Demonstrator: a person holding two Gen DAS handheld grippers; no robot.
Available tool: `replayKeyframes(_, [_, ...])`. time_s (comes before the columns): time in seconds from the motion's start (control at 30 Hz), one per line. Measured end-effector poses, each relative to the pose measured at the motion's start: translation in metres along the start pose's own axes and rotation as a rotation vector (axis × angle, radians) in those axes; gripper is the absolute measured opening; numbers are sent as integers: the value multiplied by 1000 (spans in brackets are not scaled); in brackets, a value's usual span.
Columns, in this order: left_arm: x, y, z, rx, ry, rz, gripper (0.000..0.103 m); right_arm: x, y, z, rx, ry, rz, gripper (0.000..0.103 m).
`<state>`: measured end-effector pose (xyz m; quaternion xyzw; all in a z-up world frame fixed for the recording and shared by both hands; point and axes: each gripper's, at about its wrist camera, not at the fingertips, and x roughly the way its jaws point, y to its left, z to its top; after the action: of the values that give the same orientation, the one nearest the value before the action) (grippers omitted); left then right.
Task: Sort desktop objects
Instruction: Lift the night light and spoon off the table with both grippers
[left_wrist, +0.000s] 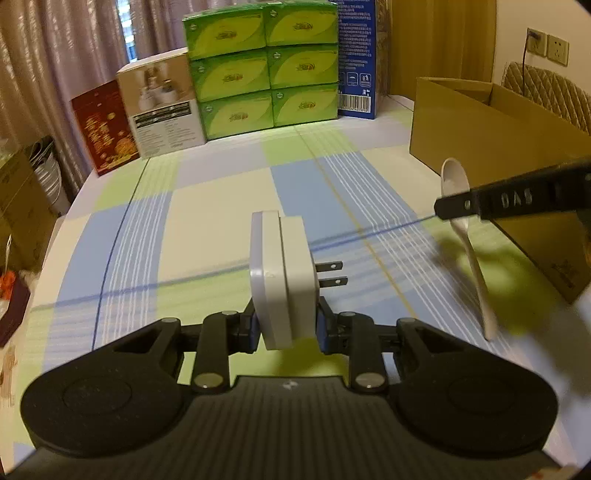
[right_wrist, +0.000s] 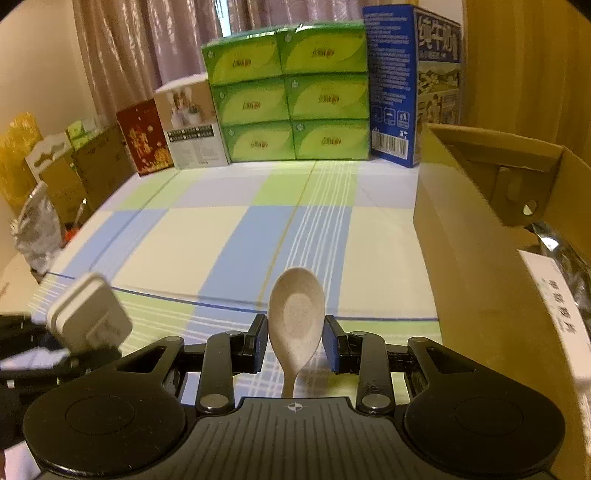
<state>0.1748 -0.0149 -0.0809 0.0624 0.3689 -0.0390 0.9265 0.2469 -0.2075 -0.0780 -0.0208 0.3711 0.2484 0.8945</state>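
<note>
Left wrist view: the left gripper (left_wrist: 285, 328) is clamped on a white plug (left_wrist: 282, 275), which stands upright between the blue pads above the checked tablecloth (left_wrist: 207, 229). Its two metal prongs (left_wrist: 330, 274) point right. To the right, a black finger of the right gripper (left_wrist: 495, 201) reaches in from the edge, with a pale spoon (left_wrist: 466, 236) hanging from it, bowl up and handle slanting down toward the cloth. Just behind stands an open cardboard box (left_wrist: 480, 140). At the far end of the table is a stack of green packs (left_wrist: 264, 66), with a white carton (left_wrist: 162, 107) and a red carton (left_wrist: 105, 127) to its left and a blue carton (left_wrist: 356, 59) to its right.

Right wrist view: the spoon (right_wrist: 295, 321) rises between the right gripper's (right_wrist: 295, 349) blue pads, bowl facing the camera; the pads stand apart from the bowl, and whether they grip the handle lower down cannot be told. The plug (right_wrist: 90, 319) shows at lower left, tilted, held in the left gripper (right_wrist: 48, 350). The cardboard box (right_wrist: 480, 266) fills the right side, close beside the spoon, with a white-labelled item (right_wrist: 557, 314) inside it
</note>
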Motion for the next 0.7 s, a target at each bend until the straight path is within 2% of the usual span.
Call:
replayKeyframes(0.07, [-12,-1,-7,-12,0,6,24,-8,2,-1,8,9,17,29])
replayKeyframes(0.2, [-25,-1,-14,-45,-6,-2,24,-1,18,-16,-33,131,92,29])
replayKeyframes(0.27, [-22,-2,-16,-34,1,5,24,7,26,-23,-73,169,99,29])
replayKeyframes(0.37, [-15,1,-19,-43,14,10,24,14,31,-26,-105,186,93,29])
replayKeyframes(0.57, [-2,4,-21,-61,39,9,24,28,26,-29,-76,177,73,30])
replayKeyframes(0.63, [-1,6,-21,-68,37,8,24,28,26,-33,-109,161,48,36])
replayKeyframes(0.7, [0,8,-19,-75,40,9,24,29,30,-36,-143,154,22,62])
